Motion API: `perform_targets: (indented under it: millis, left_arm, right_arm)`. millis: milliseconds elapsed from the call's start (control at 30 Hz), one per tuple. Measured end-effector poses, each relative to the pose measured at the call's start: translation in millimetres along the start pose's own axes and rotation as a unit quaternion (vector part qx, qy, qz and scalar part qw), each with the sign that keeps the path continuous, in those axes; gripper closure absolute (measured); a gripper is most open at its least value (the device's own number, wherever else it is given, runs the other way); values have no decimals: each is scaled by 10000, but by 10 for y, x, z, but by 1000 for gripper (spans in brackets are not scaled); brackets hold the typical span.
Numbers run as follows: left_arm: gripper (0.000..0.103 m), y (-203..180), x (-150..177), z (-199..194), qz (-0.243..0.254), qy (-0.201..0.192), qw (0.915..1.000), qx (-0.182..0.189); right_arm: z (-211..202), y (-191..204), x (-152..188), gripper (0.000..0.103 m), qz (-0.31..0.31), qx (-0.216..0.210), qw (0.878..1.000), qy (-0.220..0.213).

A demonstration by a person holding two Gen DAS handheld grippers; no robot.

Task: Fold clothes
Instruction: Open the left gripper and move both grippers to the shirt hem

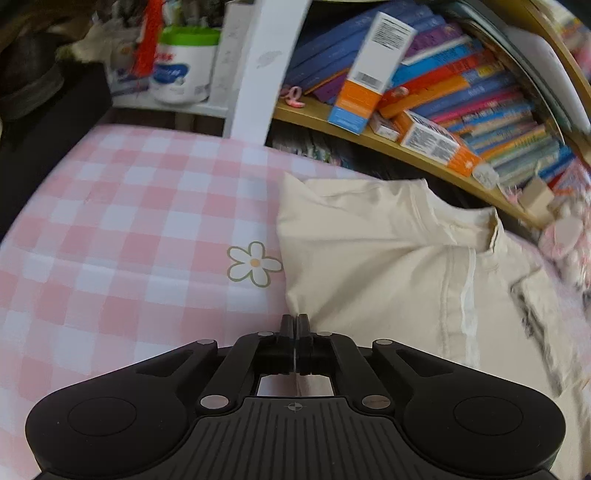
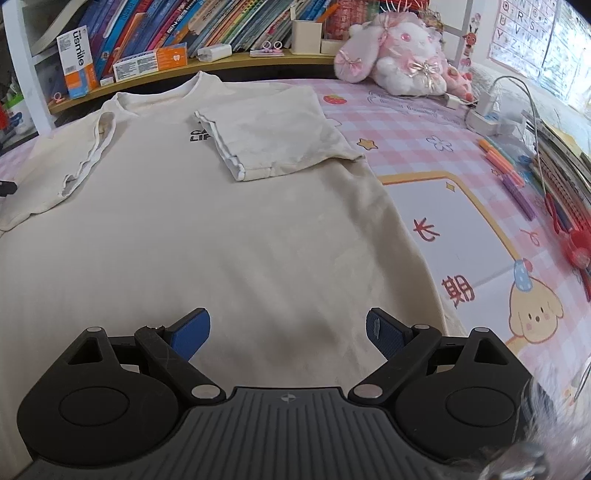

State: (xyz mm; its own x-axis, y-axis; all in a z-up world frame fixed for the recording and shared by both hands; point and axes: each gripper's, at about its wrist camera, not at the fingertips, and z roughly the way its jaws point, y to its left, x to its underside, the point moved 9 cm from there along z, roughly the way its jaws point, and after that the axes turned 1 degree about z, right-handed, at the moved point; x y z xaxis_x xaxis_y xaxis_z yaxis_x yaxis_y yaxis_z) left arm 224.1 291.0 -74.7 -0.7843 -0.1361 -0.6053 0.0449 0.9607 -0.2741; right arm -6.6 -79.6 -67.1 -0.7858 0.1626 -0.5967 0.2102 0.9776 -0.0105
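A: Nearest first, what is the left gripper [image 1: 294, 321] doing?

B: Its fingers are pressed together. The tips sit right at the near left edge of the cream T-shirt [image 1: 388, 258]; a thin sliver of fabric may be caught between them, but I cannot tell for sure.

A: And the right gripper [image 2: 288, 328]?

B: Spread wide, the blue pads [image 2: 192, 332] well apart, nothing between them. It hangs over the near hem area of the T-shirt [image 2: 221, 229].

A: Where does the shirt lie?

B: Flat on the pink checked sheet [image 1: 129, 221], neckline at the far end. In the right wrist view the right sleeve [image 2: 273, 136] is folded in over the chest, partly covering the dark print [image 2: 197, 136]. The left sleeve [image 2: 85, 155] is also turned inward, its white seam showing.

A: What is beside it?

B: A daisy print [image 1: 254, 264] on the sheet just left of the shirt. To the right, a cartoon puppy [image 2: 535, 314] and red characters printed on the sheet, then coloured pens [image 2: 513, 181] near the right edge.

A: And farthest?

B: A curved wooden shelf [image 2: 236, 64] behind the shirt, packed with books [image 2: 221, 26], an orange and white usmile box [image 2: 75, 61] at its left end, and a pink and white plush rabbit [image 2: 402, 55] at its right end.
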Motion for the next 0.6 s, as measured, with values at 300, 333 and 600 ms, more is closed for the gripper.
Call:
perform_targets:
  millis: [300,333,600]
  left_arm:
    - [66,55,218,-259,-165,-180,9997,-74]
    - [64,51,277,-321,-129,-190,9997,-103]
    - [42,50,889,-986,-168,-447,9986,-243]
  right_arm:
    - [-106,-84,125,11,-71,89,9999,2]
    - [-120,-110,128,11,-37,91,10000,-3]
    - [-178,-257,30,11,25,-68,9998,-192]
